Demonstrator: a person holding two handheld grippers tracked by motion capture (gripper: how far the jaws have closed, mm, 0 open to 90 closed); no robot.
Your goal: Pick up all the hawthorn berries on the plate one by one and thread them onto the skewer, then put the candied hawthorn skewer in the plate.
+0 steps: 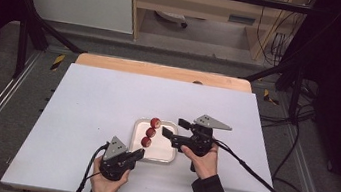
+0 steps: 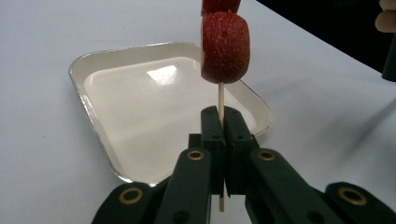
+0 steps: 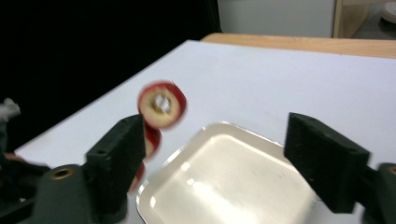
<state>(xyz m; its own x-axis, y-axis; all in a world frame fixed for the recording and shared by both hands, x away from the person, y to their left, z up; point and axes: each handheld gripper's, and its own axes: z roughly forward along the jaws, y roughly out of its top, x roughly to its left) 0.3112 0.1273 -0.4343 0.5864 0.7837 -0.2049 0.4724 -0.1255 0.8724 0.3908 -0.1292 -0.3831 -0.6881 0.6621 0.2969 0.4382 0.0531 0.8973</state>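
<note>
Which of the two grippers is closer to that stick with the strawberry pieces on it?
Left. The left gripper is clamped on the skewer just below the strawberry pieces. The right gripper, jaws open, sits just beside the pieces, not touching.

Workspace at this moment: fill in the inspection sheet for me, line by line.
Surface: white table top, wooden edge at the far side.
Job's things: skewer carrying three strawberry pieces, held over the foil tray.
Clutter: nothing seen.
Grippers: left gripper shut on the skewer; right gripper open, nothing between its jaws, beside the top piece.
Cables: one black cable trails from each gripper.
Surroundings: black frame, wooden furniture behind, cords on the floor.
</note>
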